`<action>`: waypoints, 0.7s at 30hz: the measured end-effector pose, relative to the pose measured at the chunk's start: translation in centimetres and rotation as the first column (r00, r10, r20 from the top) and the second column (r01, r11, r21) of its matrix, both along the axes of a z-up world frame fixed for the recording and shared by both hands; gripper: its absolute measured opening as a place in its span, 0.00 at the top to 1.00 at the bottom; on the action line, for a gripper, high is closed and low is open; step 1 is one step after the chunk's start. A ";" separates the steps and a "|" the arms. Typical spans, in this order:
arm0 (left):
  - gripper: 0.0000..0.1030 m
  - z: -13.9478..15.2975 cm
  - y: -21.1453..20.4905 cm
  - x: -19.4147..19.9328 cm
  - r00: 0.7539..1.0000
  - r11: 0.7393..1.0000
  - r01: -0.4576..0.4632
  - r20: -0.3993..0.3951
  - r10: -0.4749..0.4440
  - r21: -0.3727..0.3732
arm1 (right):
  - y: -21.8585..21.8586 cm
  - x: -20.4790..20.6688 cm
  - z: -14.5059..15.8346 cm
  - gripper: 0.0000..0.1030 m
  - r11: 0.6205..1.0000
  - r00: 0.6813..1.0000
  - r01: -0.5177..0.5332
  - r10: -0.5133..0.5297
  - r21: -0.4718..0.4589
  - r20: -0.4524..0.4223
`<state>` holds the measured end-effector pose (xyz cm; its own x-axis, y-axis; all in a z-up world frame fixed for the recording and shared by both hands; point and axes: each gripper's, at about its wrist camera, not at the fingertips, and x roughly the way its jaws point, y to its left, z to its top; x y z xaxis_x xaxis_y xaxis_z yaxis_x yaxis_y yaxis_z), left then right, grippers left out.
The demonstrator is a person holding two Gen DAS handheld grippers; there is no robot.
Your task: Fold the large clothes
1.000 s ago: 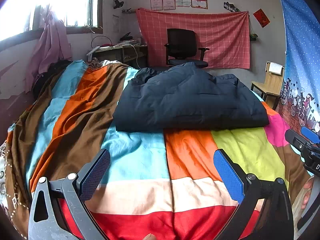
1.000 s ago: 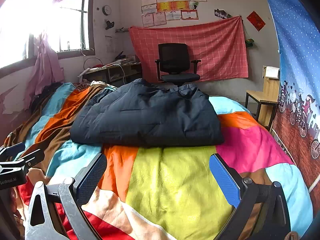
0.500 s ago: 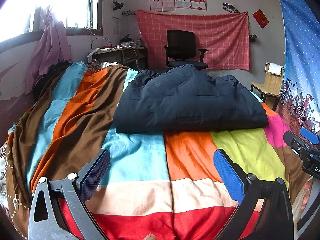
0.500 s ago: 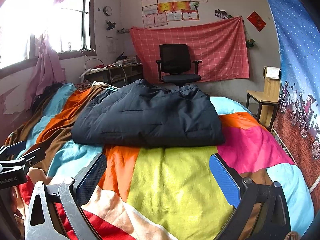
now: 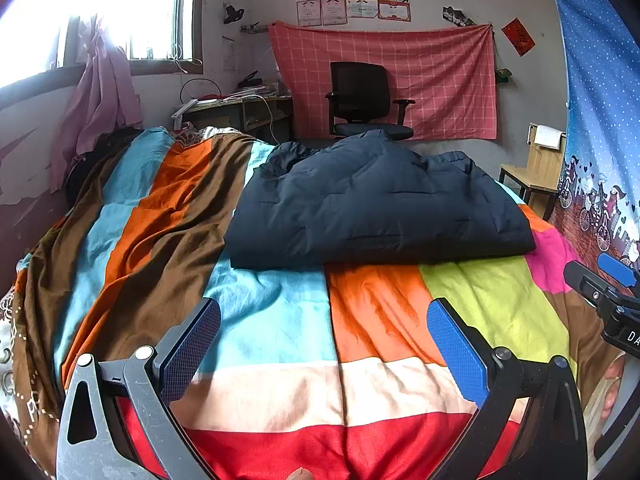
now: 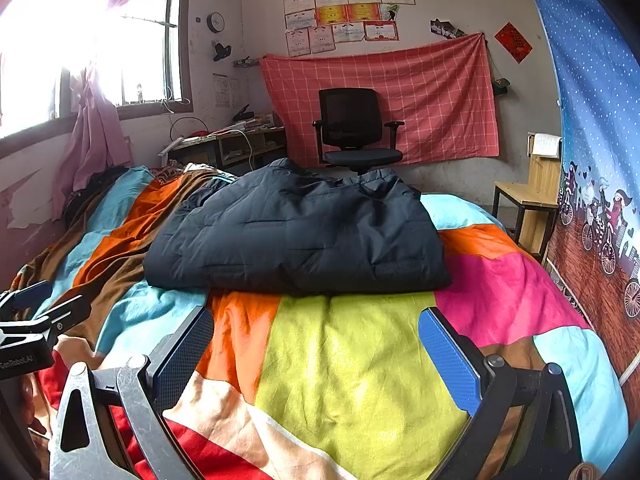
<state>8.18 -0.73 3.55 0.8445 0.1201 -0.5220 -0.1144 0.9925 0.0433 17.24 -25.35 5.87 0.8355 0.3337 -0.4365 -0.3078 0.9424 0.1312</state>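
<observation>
My left tongs (image 5: 324,344) and my right tongs (image 6: 316,344) both stand wide apart with nothing between the blue pads, held low over the near end of the patchwork bedspread (image 5: 372,320). The folded dark navy quilted jacket (image 5: 376,208) lies well ahead of both, mid-bed, clear of either. Its long axis runs crosswise, left to right, its straight folded edge facing me.

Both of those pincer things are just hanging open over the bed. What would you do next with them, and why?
Probably nothing more than drawing both tools back. The dark padded jacket already lies as a compact folded bundle on the patchwork bedspread, and the left tool and right tool are open, empty and short of it.
</observation>
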 end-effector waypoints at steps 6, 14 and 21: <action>0.02 0.0 0.1 0.0 1.000 1.000 0.001 0.000 -0.001 0.000 | 0.0 0.0 0.0 0.00 1.000 1.000 0.000 0.000 0.000 -0.001; 0.02 0.0 0.0 0.0 1.000 1.000 -0.001 0.002 0.001 -0.002 | 0.1 0.0 0.0 0.00 1.000 1.000 0.000 0.000 -0.001 0.000; 0.02 0.1 0.0 0.0 1.000 1.000 0.000 0.007 0.000 -0.001 | 0.1 -0.1 0.0 0.00 1.000 1.000 -0.001 0.001 0.000 0.002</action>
<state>8.13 -0.74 3.64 0.8480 0.1193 -0.5163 -0.1142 0.9926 0.0418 17.18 -25.20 5.87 0.8360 0.3349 -0.4347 -0.3094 0.9419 0.1306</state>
